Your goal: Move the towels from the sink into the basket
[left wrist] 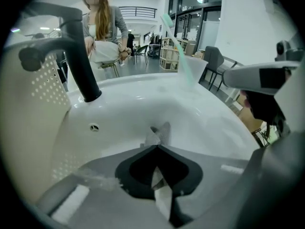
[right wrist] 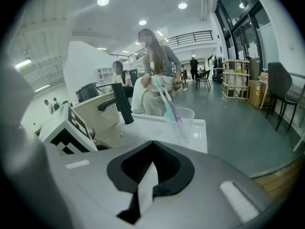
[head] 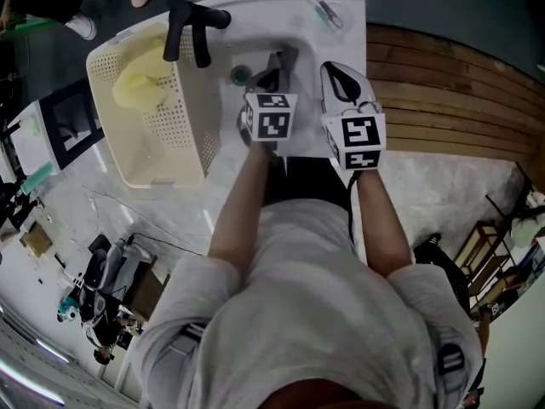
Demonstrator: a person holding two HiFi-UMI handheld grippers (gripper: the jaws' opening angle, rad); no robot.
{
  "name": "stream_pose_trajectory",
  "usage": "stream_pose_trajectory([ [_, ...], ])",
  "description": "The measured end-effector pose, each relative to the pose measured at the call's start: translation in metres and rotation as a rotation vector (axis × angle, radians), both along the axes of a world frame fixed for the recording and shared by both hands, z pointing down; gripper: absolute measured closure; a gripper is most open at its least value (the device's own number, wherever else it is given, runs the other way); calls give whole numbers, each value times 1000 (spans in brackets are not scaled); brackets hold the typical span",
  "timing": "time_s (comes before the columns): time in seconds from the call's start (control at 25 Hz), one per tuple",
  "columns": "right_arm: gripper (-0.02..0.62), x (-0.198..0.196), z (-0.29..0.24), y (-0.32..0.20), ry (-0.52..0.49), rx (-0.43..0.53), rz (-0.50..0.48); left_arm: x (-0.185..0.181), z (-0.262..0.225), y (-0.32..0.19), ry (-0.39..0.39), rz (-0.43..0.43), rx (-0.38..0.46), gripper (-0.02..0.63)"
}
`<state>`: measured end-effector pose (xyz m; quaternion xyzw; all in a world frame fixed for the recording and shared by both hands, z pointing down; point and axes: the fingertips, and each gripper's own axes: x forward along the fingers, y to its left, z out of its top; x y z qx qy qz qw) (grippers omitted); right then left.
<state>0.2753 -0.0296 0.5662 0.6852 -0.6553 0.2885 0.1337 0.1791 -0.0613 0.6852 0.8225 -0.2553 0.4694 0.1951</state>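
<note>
Reaching steeply down into sink, L gripper pinching grey towel.

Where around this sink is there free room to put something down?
Bare spots: the sink rim between the tap and the toothbrush cup, and the basket floor nearer than the yellow towel. Crowded: the bowl's middle, where the left gripper pinches a grey towel, with the right gripper beside it.

Open hall, grey floor, recessed ceiling lights.
Beyond the right tongs: tall windows, balcony railing, wooden shelf rack; dark chair to their right.
</note>
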Motion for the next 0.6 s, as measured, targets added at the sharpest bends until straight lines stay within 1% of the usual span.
stream_pose_trajectory([
  [0.2,589,-7,-6,0,11,7,-11,-2,-21,3,37,-2,24,583],
  [0.36,588,-12,-12,2,17,16,-12,-2,-38,2,67,9,55,583],
  [0.44,589,-15,-14,6,23,6,-15,0,-52,0,84,19,76,584],
  [0.6,589,-21,-28,5,28,48,-9,1,-79,-2,119,26,115,584],
])
